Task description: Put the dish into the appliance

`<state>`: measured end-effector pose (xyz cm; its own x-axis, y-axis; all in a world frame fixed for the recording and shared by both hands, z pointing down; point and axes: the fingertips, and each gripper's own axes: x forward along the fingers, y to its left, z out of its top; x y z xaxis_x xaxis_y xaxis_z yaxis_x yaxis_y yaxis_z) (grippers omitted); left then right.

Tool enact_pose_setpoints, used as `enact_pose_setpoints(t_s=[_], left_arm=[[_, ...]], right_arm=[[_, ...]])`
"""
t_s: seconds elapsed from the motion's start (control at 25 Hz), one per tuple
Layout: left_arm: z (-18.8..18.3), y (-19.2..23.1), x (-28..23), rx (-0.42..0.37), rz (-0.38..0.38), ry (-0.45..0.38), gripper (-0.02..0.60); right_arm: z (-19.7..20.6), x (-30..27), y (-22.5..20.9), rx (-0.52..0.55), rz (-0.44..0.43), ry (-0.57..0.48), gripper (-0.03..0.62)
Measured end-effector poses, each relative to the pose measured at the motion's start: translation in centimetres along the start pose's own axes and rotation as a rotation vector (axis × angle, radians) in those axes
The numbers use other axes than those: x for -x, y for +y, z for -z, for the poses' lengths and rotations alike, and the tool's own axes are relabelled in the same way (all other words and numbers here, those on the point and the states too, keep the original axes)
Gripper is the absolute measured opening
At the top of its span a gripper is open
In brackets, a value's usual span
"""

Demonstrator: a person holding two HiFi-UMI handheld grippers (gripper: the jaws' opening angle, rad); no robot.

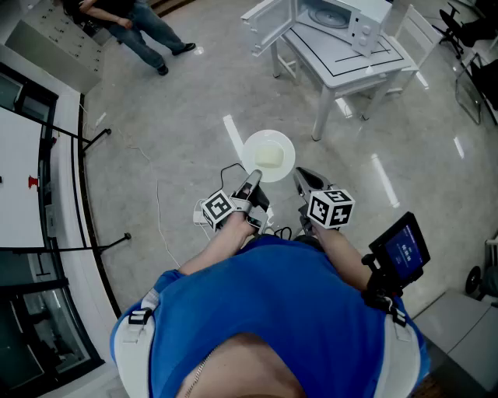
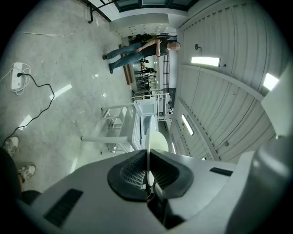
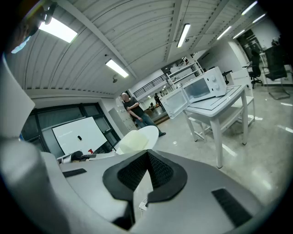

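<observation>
A white plate (image 1: 268, 140) carrying a pale yellow slab hangs over the floor in front of me. My left gripper (image 1: 253, 179) is shut on its near rim. In the left gripper view the plate (image 2: 156, 141) shows edge-on, pinched between the dark pads of the left gripper (image 2: 147, 160). My right gripper (image 1: 299, 176) sits just right of the plate, shut and holding nothing. The right gripper view shows the plate (image 3: 136, 139) off to the left of the closed right gripper (image 3: 147, 156). The white microwave (image 1: 334, 14) stands on a white table (image 1: 350, 66) ahead, its door swung open (image 3: 194, 89).
A person (image 1: 136, 27) stands at the far left by grey cabinets. Cables (image 1: 162, 221) trail over the floor near my feet, with a power strip (image 2: 18, 75). A black rail (image 1: 84, 186) lines the left side. A small screen (image 1: 401, 250) is mounted by my right arm.
</observation>
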<state>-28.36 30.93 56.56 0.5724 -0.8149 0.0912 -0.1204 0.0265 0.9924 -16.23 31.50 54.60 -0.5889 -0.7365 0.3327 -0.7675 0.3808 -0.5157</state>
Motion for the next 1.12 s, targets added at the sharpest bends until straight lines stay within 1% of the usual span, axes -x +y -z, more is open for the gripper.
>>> enact_pose_setpoints(t_s=[0.6,0.96,1.12], left_arm=[[-0.7,-0.7,-0.2,-0.01,0.0,0.012,0.015],[-0.5,-1.1,-0.4,-0.009,0.006,0.024,0.015],[-0.3,-0.5,-0.5,-0.011,0.004,0.026,0.015]], right_arm=[[-0.7,-0.2,0.5,0.011,0.002,-0.008,0.0],[-0.8,0.0,0.4,0.007,0.009,-0.015,0.0],[-0.6,0.1,0.2,0.006,0.012,-0.017,0.0]])
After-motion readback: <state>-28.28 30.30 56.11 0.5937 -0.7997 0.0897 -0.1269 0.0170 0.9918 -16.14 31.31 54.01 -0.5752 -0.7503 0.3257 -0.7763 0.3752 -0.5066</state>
